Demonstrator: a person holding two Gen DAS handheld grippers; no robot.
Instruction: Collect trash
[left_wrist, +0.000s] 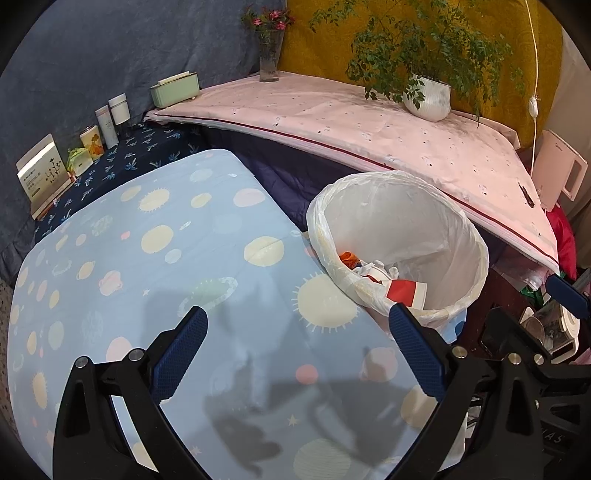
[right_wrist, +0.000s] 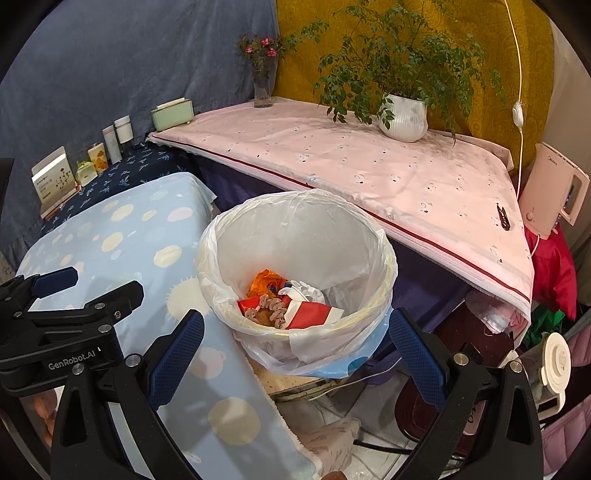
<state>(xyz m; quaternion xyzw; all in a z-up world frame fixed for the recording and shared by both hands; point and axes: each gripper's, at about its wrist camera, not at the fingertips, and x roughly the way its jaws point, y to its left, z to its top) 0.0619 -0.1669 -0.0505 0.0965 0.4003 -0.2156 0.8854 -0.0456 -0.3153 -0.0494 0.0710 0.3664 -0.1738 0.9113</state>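
A round bin lined with a white plastic bag stands off the right edge of the blue patterned table. Inside lie a red-and-white wrapper, an orange wrapper, crumpled white paper and small tan pieces. My left gripper hovers open over the blue cloth, left of the bin, with nothing between its fingers. My right gripper hangs open just before the bin's near rim, holding nothing. The left gripper's black body shows at the left of the right wrist view.
A pink-covered table behind the bin carries a potted plant, a flower vase and a green box. Small boxes and bottles line the far left. A pink heater, a cable and clutter fill the right floor.
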